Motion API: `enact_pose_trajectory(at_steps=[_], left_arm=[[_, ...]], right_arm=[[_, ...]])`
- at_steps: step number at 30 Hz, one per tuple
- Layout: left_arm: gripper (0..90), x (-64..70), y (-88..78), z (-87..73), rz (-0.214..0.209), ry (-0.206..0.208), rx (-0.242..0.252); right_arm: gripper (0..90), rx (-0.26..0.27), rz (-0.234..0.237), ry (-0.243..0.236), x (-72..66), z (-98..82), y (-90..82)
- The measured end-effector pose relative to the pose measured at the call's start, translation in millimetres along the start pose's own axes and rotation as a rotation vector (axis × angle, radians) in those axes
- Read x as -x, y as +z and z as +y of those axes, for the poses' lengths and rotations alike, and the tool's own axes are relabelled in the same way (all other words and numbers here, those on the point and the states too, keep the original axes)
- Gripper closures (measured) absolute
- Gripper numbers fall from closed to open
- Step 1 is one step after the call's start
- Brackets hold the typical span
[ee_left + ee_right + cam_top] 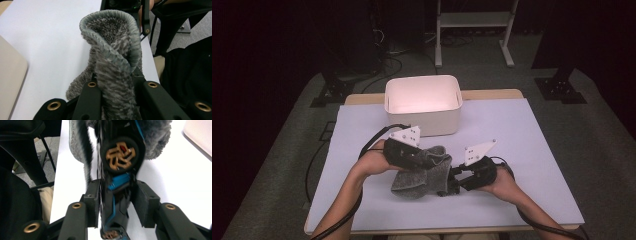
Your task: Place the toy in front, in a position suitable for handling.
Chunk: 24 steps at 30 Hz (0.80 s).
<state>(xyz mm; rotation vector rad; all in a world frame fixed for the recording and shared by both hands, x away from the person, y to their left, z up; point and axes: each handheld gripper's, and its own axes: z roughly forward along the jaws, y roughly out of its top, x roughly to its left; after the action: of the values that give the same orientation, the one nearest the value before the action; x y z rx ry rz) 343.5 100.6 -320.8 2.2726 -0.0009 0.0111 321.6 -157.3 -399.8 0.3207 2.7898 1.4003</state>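
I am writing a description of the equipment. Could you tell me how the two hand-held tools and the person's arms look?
Both tools are black. The left tool and the right tool each carry a pale three-cornered plate with small holes on top. A black cable trails from each toward the person. Up close, the jaws are matte black bars with brass-coloured rivets. The forearms are bare, with no sleeves in view.

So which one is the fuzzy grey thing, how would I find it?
Start at the white box at the back of the pale table. Just in front of it, between the person's two tongs, hangs the grey fuzzy cloth. It is the one soft, woolly thing there, with a stitched rim.
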Motion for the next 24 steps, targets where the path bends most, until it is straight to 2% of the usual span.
enact_pose_trajectory(at_steps=[5,8,13,16,19,21,24], left_arm=[[76.8,0.3,1.3,2.9,-0.009,0.007,-0.011],[76.8,0.3,4.0,5.4,-0.019,0.009,-0.007],[76.9,0.1,6.6,8.5,-0.021,0.013,-0.006],[76.8,-0.7,8.2,9.8,-0.032,0.011,-0.003],[76.8,-0.4,11.3,11.8,-0.043,0.015,0.005],[76.8,0.0,12.6,13.2,-0.042,0.019,0.005],[76.7,-1.1,11.6,13.8,-0.042,0.008,-0.007]], right_arm=[[58.7,0.002,-0.007,-0.021,-0.9,-0.5,-0.8],[57.5,0.029,-0.001,-0.010,-1.4,4.7,-1.2],[58.4,0.046,-0.020,-0.043,-3.2,6.1,-3.8],[57.5,0.049,-0.016,-0.028,-3.3,5.1,-4.8],[50.3,0.041,-0.012,0.019,-1.0,5.5,-2.6],[53.1,0.031,-0.004,-0.002,-1.5,4.6,0.2],[55.5,0.027,-0.027,-0.046,-6.2,5.0,1.4]])
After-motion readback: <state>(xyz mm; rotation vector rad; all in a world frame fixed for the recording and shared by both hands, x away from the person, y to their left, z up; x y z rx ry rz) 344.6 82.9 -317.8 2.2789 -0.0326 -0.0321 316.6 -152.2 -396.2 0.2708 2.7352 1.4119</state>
